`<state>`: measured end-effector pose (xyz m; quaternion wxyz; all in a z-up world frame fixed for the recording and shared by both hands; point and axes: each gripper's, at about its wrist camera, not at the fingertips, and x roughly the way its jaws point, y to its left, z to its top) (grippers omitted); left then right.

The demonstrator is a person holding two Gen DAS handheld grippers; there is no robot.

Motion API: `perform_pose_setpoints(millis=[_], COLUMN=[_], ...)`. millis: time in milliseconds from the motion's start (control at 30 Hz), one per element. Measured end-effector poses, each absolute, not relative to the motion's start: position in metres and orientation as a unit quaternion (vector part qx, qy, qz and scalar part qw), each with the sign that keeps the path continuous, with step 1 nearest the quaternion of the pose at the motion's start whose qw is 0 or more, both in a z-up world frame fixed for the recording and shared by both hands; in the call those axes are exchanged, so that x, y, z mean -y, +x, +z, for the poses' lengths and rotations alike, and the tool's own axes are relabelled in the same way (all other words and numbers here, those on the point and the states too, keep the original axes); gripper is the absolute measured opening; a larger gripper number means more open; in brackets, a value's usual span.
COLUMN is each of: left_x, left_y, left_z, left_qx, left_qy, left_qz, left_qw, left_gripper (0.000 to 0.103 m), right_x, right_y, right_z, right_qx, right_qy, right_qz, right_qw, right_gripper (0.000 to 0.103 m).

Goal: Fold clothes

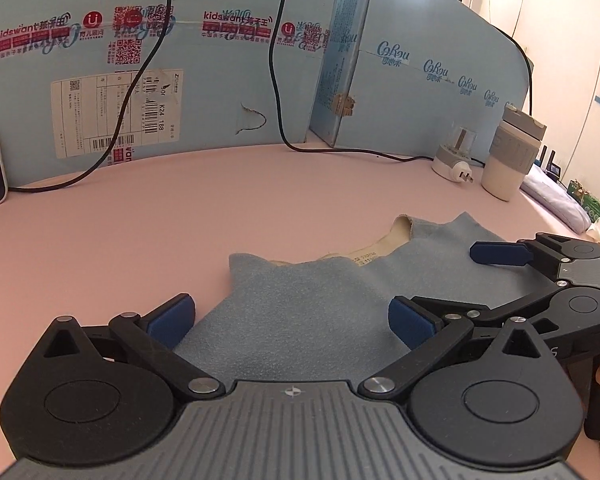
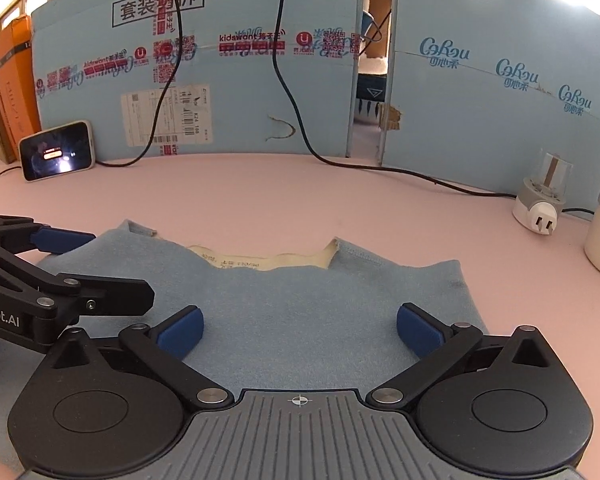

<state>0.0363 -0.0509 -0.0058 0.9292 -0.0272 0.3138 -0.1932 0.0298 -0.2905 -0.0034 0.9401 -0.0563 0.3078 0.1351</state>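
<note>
A light blue sleeveless top [image 1: 300, 304] lies flat on the pink table [image 1: 140, 240], its neckline away from me showing a cream lining and a printed label [image 2: 236, 262]. My left gripper [image 1: 292, 322] hovers open over the top's left part, with only cloth below its blue pads. My right gripper [image 2: 298, 332] is open wide over the middle of the top [image 2: 300, 300], pads apart and holding nothing. The two grippers stand side by side: the right gripper [image 1: 440, 278] shows at the right of the left wrist view, and the left gripper [image 2: 120, 264] at the left of the right wrist view.
Blue cardboard boxes [image 2: 260, 92] wall off the back of the table, and two black cables [image 2: 292, 92] hang down and run across it. A small lit screen [image 2: 56, 152] stands back left. A white plug adapter [image 2: 540, 204] and a grey-sleeved cup [image 1: 508, 160] sit back right.
</note>
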Motion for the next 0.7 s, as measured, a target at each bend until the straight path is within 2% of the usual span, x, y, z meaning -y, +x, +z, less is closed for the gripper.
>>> perform_pose_setpoints(millis=[700], left_x=[0.0505], left_y=[0.0366], left_z=[-0.0041], left_qx=[-0.313], left_qy=[-0.028], left_qz=[-0.194], left_qw=[0.929], left_gripper=[0.103], right_x=[0.2885], right_y=[0.0326], right_z=[-0.0031], right_qx=[-0.309], right_qy=[-0.057], right_qz=[0.135], right_qw=[0.94], right_gripper=[0.103])
